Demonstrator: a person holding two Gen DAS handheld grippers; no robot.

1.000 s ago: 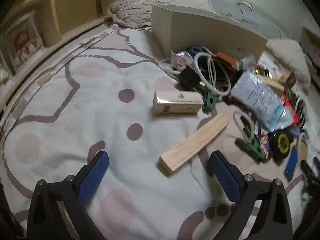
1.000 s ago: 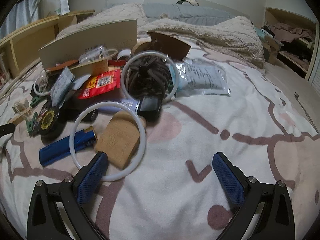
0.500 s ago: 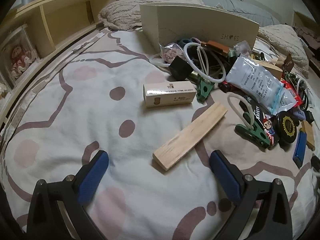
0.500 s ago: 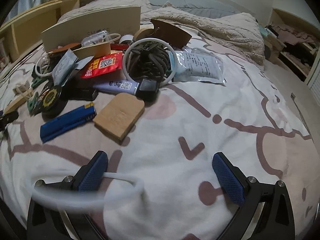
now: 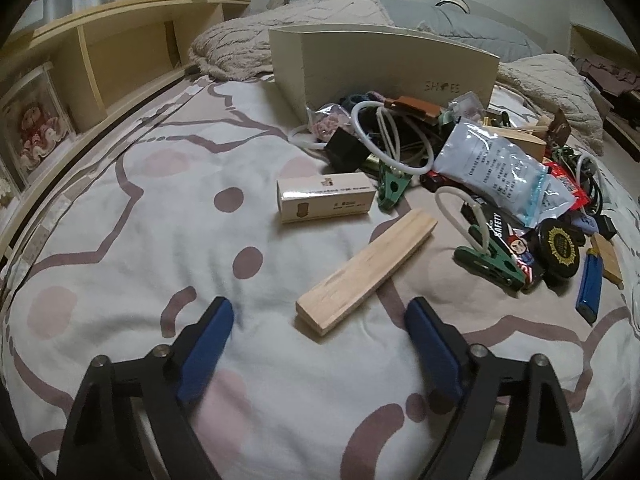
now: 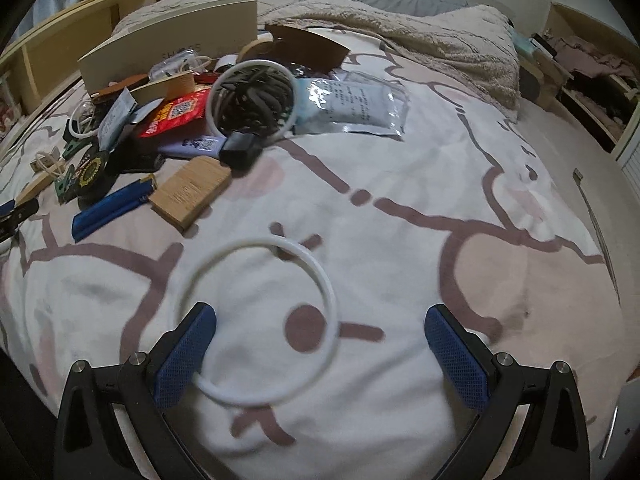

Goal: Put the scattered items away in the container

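A cream shoe box (image 5: 384, 70) stands at the back of the bed; it also shows in the right wrist view (image 6: 168, 40). A pile of small items lies in front of it. My left gripper (image 5: 320, 328) is open and empty just short of a wooden block (image 5: 366, 266); a small white carton (image 5: 326, 197) lies beyond. My right gripper (image 6: 320, 344) is open. A white ring (image 6: 256, 320) hangs looped over its left finger (image 6: 188, 348), blurred. A blue lighter (image 6: 114, 208) and a wooden slab (image 6: 192, 192) lie to the left.
The pile holds green clips (image 5: 490, 256), a black round tin (image 5: 558, 246), a clear printed pouch (image 5: 496, 168), a red packet (image 6: 176, 114) and a ring around dark hair ties (image 6: 252, 94). Wooden shelves (image 5: 100, 68) line the left side. Blankets (image 6: 420, 40) lie behind.
Both grippers pulled back from the pile. The white ring left the wooden slab and now hangs on my right gripper's left finger, swinging up in front of it.
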